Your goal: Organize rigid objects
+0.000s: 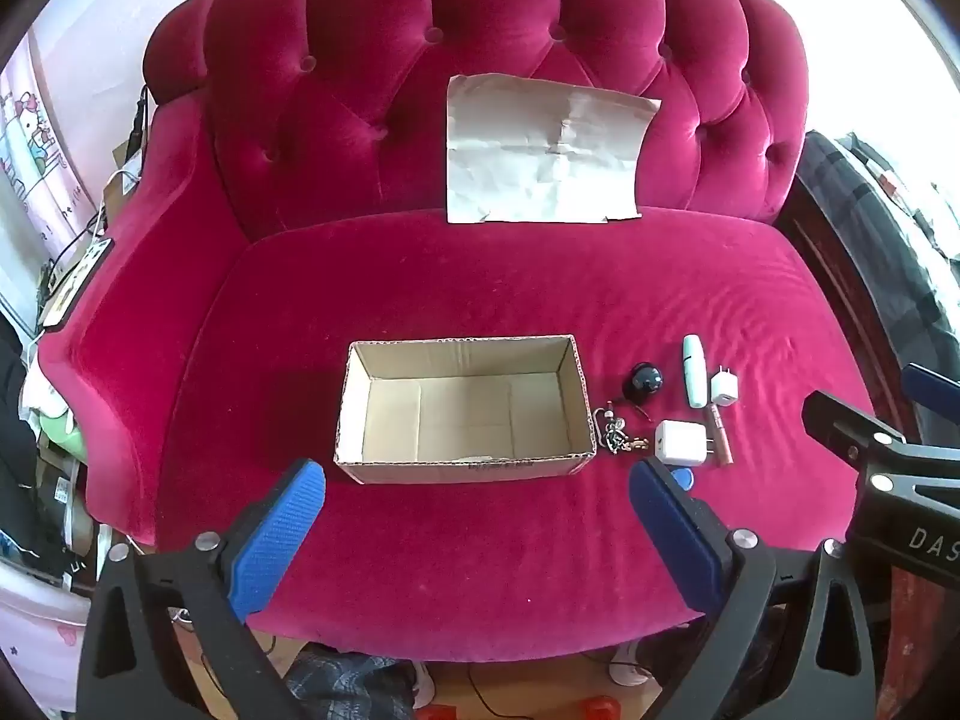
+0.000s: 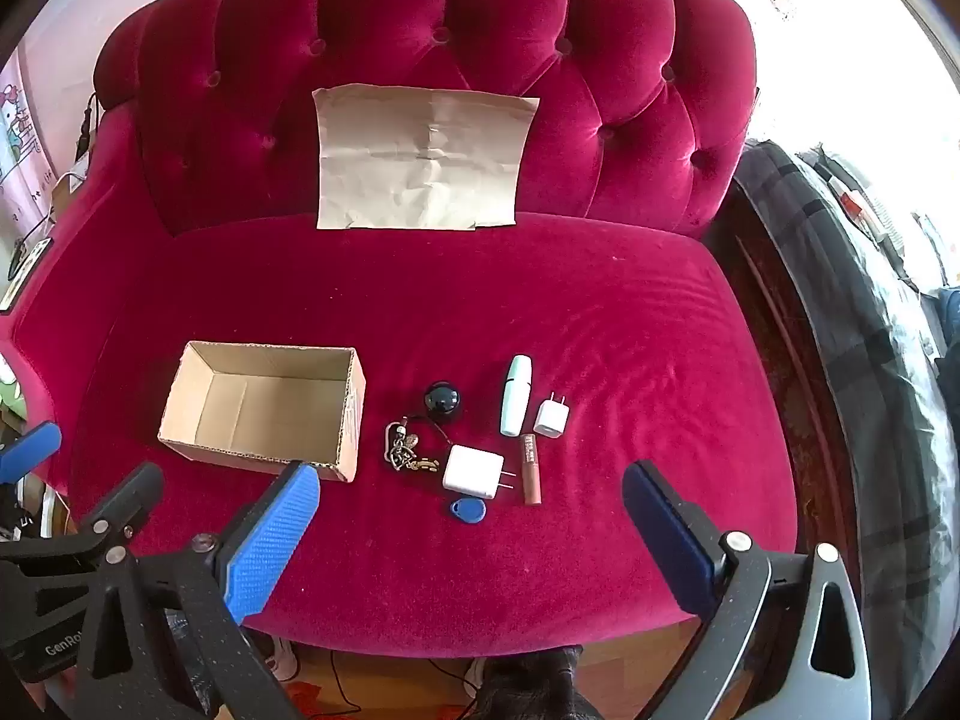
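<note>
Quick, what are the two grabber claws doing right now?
Left gripper: open, holding nothing.
Right gripper: open, holding nothing.

Bright daylight blows out the upper right corners, fisheye bending curves the edges, and the centre stays sharp.

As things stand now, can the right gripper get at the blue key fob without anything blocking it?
Probably yes. The right gripper is open and empty, and the blue key fob lies flat on the sofa seat just ahead of it, apart from the large white charger; nothing covers it.
</note>
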Available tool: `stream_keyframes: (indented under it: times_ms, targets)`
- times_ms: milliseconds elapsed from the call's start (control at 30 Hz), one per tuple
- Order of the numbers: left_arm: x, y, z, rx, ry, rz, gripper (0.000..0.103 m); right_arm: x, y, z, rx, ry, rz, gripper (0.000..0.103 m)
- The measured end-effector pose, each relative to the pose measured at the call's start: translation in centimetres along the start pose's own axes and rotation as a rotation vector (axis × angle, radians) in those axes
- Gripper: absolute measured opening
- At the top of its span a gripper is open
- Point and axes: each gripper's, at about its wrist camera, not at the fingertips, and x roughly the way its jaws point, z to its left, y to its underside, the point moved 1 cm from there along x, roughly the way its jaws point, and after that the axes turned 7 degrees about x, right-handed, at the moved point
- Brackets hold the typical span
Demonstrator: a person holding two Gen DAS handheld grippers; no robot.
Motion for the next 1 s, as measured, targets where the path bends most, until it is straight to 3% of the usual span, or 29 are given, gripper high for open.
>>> stream_keyframes:
  times_ms: [1000]
  targets:
    - [-0.27, -0.29, 0.31, 0.003, -0.002, -0.011, 0.103, 0.03, 0.11, 0.09, 0.004, 0.003, -0.011, 0.103]
